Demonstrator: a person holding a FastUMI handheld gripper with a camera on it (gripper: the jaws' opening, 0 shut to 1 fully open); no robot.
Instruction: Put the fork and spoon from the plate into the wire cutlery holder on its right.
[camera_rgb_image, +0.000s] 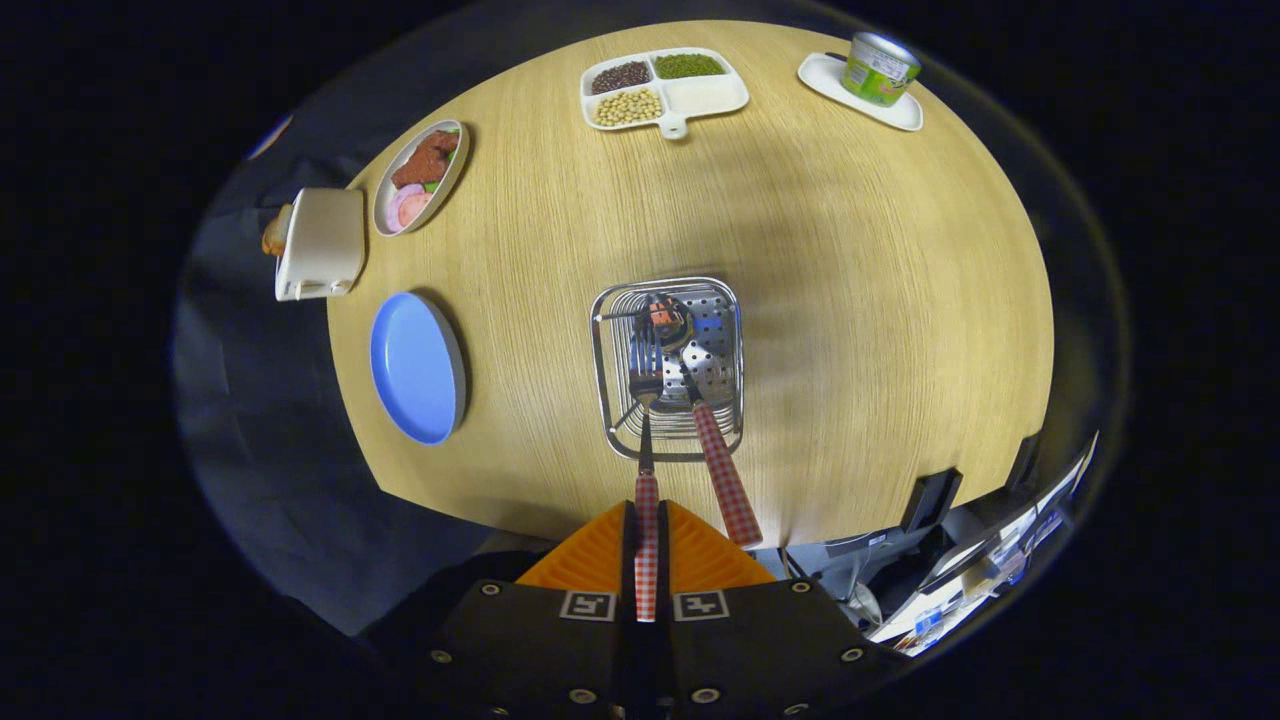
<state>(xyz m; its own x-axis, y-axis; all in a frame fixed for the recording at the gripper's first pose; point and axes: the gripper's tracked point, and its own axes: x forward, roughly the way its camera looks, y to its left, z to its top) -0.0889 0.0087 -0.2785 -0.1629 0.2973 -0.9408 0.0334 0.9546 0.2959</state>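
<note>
My gripper (647, 520) is shut on the red-and-white checked handle of the fork (646, 400). The fork hangs straight down with its tines inside the wire cutlery holder (610, 400), which stands on the wooden table directly below me. The spoon (722, 470), with the same checked handle, stands in the holder with its bowl at the bottom and its handle leaning out to the right of the fork. The blue plate (415, 367) lies bare to the left of the holder.
A white box (320, 243) and a dish of meat and vegetables (420, 176) sit beyond the blue plate. A divided tray of beans (662, 88) and a green can (878, 68) on a white tray lie at the far side. Clutter shows past the table's near right edge.
</note>
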